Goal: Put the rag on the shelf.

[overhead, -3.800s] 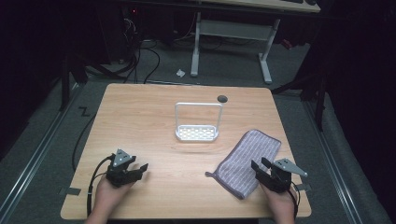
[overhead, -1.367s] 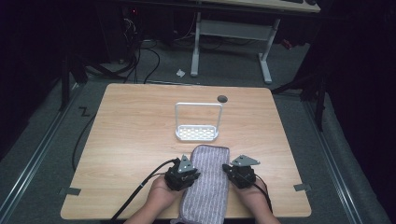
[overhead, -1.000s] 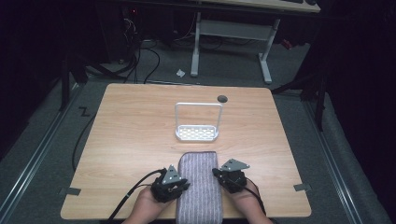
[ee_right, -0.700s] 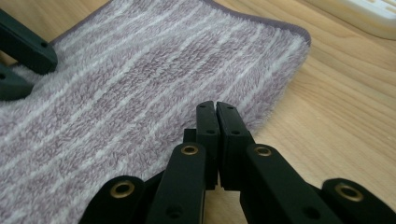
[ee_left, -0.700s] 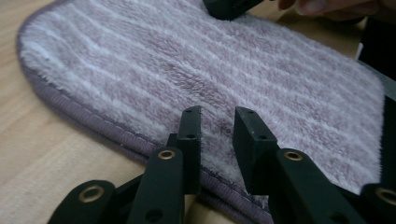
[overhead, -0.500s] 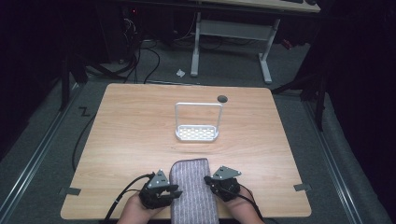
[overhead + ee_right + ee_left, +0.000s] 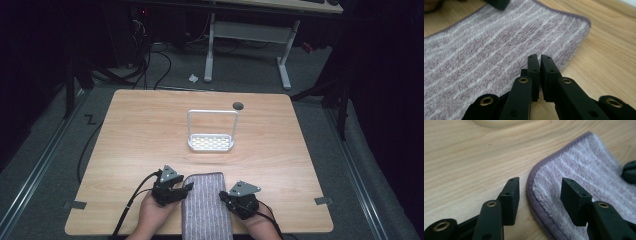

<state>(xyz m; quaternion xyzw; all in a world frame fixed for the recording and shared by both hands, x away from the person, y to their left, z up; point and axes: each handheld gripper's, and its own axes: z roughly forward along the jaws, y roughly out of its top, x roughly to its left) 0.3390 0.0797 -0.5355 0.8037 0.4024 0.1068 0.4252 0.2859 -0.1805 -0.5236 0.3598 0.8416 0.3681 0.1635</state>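
High view: striped purple towel [image 7: 205, 205] lies flat at desk [image 7: 150, 130] near edge, between your left gripper [image 7: 170, 186] and right gripper [image 7: 240, 200]; white rack [image 7: 211, 142] beyond.
Left gripper view: your jaws wide, straddling towel hem.
Right gripper view: your jaws nearly closed, empty, at towel edge.

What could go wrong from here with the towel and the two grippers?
1. The towel hangs over the table's near edge; a further pull toward the person could let it slide off.
2. The left gripper is open astride the towel's hem while the right gripper looks shut at the other edge. An uneven grab might skew or bunch the fold.
3. A lift could swing cloth into the white rack.
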